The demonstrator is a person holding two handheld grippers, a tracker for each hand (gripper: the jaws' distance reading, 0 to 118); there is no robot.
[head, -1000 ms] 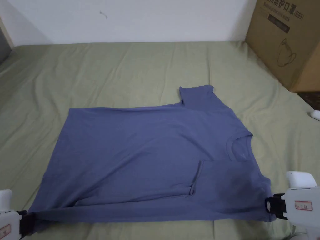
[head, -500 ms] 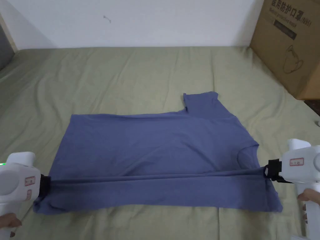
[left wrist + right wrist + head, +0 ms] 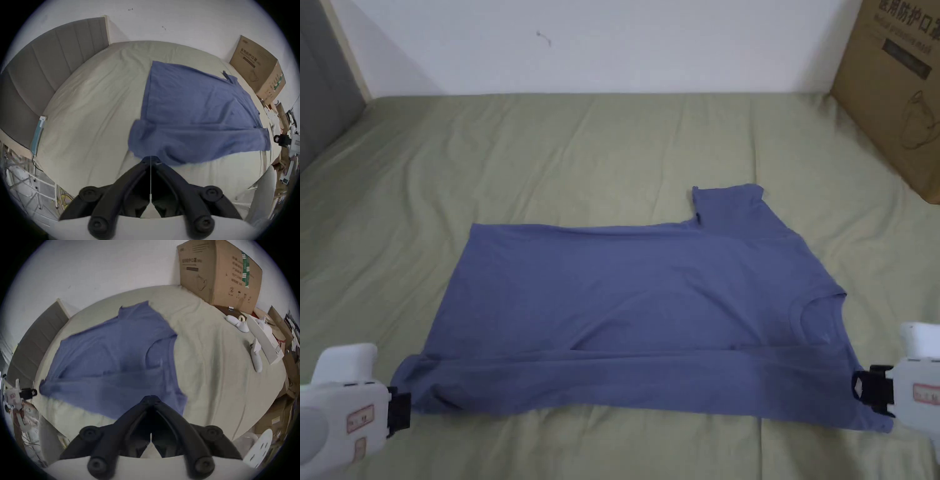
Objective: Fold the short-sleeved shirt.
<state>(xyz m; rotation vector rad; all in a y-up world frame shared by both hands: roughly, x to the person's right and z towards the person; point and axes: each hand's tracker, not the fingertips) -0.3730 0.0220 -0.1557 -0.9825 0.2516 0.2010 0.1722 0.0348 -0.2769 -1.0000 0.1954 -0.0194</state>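
The blue short-sleeved shirt (image 3: 637, 312) is laid flat on the green bedsheet (image 3: 550, 156), long axis left-right, collar to the right, near edge folded over, so that fold probably wants smoothing before the far side, with left gripper (image 3: 399, 412) and right gripper (image 3: 861, 392) seemingly closed, empty, just beside it.

We see open bedsheet (image 3: 581, 156) around the shirt (image 3: 637, 312); a cardboard box (image 3: 900, 94) blocks the far right corner.
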